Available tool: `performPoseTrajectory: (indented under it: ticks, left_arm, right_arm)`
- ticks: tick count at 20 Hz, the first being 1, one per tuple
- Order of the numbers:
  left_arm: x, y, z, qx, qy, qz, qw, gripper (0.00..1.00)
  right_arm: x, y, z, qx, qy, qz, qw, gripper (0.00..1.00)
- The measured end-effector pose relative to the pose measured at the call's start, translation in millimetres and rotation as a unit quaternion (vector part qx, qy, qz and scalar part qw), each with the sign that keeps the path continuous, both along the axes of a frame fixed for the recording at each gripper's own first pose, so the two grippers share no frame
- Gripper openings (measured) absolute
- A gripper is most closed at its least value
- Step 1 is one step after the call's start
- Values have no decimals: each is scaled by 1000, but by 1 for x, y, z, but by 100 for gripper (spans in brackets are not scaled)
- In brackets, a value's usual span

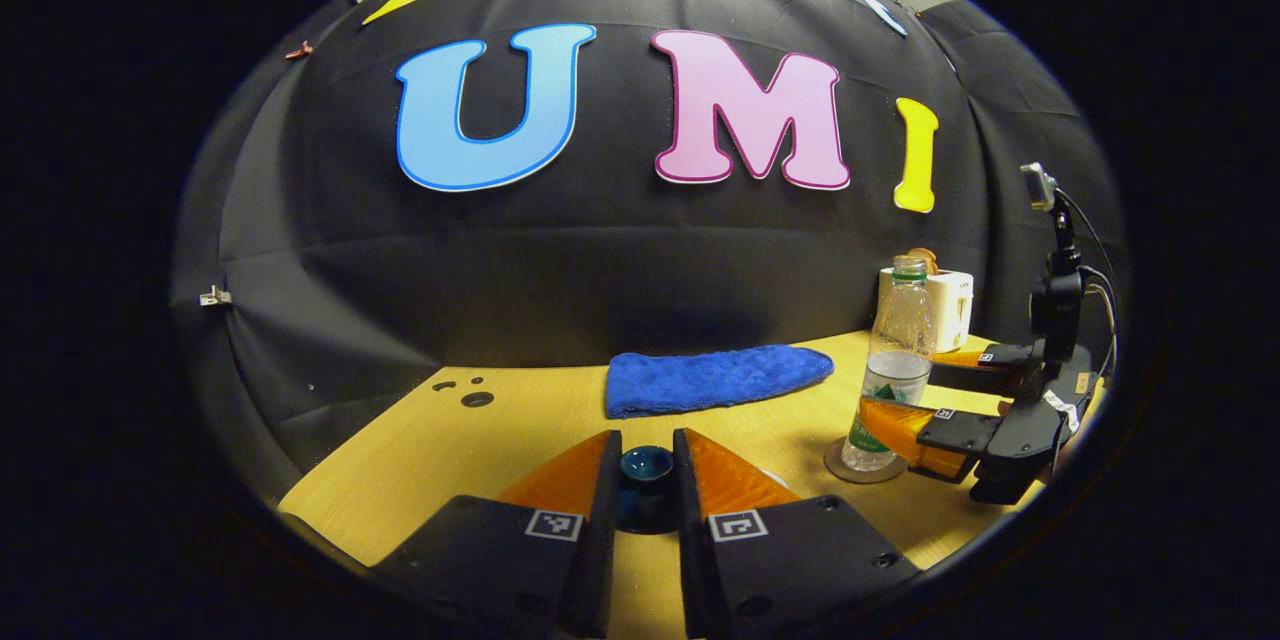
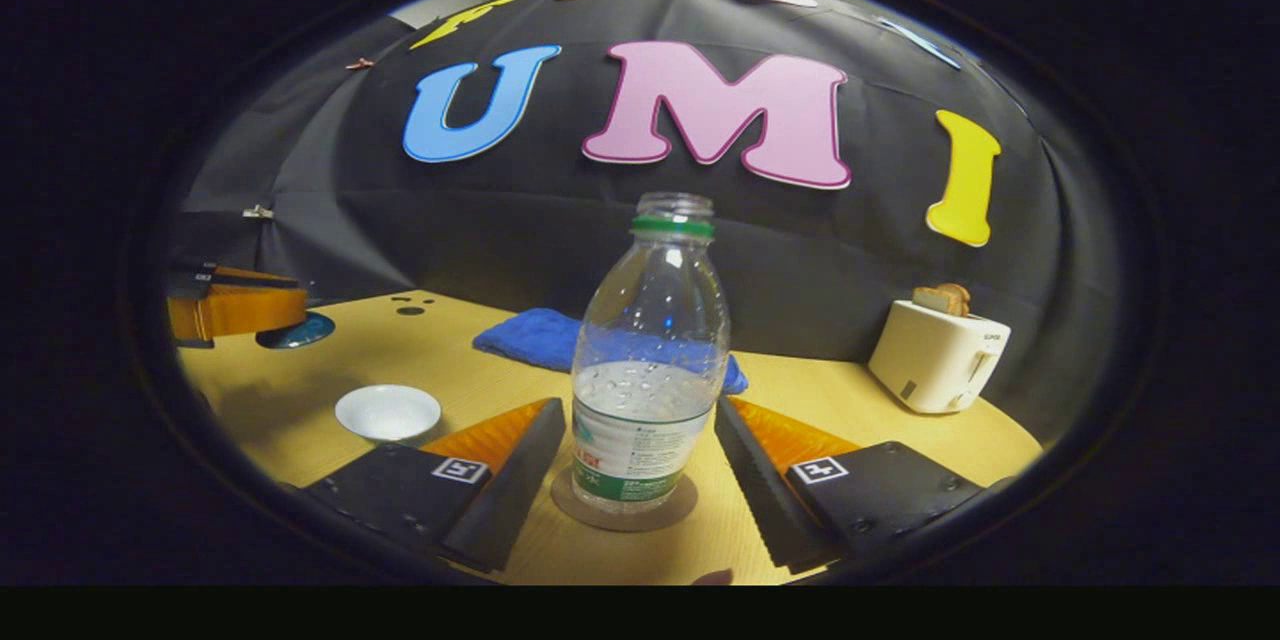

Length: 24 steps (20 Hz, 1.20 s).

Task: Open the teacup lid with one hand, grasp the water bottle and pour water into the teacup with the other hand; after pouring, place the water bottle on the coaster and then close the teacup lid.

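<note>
Uncapped water bottle [image 2: 650, 360] upright on coaster [image 2: 625, 510]

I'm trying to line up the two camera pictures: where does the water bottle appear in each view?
Left gripper view: the water bottle stands at the right, on the coaster, between the open fingers of the right gripper.
Right gripper view: the bottle stands upright at centre, on the coaster, with a gap to each finger.
Shared landmark: the blue towel lies on the table behind the bottle.
</note>
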<state>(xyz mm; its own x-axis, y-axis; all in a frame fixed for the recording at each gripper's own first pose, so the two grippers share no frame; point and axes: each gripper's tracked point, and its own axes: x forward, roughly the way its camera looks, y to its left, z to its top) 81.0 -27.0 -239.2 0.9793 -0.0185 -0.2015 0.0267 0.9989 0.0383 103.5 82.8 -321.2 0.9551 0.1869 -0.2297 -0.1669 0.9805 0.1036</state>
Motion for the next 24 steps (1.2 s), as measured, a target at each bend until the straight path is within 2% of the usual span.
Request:
performPoseTrajectory:
  ticks: [1, 3, 4, 5, 8, 10, 12, 15, 16, 17, 19, 20, 21, 22, 24]
  left_arm:
    - [-1, 1, -1, 0, 1, 1, 1000, 31]
    - [-1, 1, -2, -2, 0, 2, 1000, 31]
    - [-1, 1, -2, -3, 1, 2, 1000, 31]
    - [-2, 2, -3, -3, 1, 2, 1000, 31]
    - [-4, 5, -1, -4, -1, 4, 1000, 31]
    - [-5, 8, -1, -3, -2, 6, 1000, 31]
    - [-6, 12, -1, -4, -3, 9, 1000, 28]
    - [-11, 22, -1, -4, -4, 19, 1000, 31]
    - [-13, 25, 0, -5, -4, 21, 1000, 28]
    - [-14, 28, -1, -6, -3, 25, 1000, 31]
    - [-18, 33, -4, -7, -2, 31, 999, 31]
    - [-19, 36, -4, -8, -1, 34, 999, 28]
    - [-20, 38, -6, -9, 0, 37, 999, 31]
    - [-21, 39, -6, -10, 1, 39, 999, 27]
    - [-23, 44, -7, -11, 0, 44, 999, 31]
  right_arm:
    - [0, 0, 0, 6, 3, 2, 1000, 86]
    - [-2, -2, 6, 9, -1, 2, 1000, 81]
    - [-2, -7, 12, -9, -9, 0, 1000, 79]
    - [-1, -12, 18, -37, -20, -2, 999, 75]
    - [2, -22, 35, -147, -51, 3, 988, 77]
    - [5, -29, 41, -239, -71, 11, 968, 77]
    - [8, -27, 43, -324, -90, 23, 942, 76]
    - [9, -27, 44, -423, -109, 28, 899, 75]
    - [11, -26, 42, -443, -111, 31, 889, 75]
    - [12, -23, 39, -457, -111, 39, 881, 75]
    - [13, -18, 39, -486, -119, 54, 864, 76]
    - [13, -11, 37, -500, -123, 61, 855, 78]
    - [13, -4, 35, -510, -129, 73, 847, 76]
    - [12, 3, 30, -518, -133, 85, 841, 76]
    - [13, 10, 30, -537, -144, 100, 825, 76]
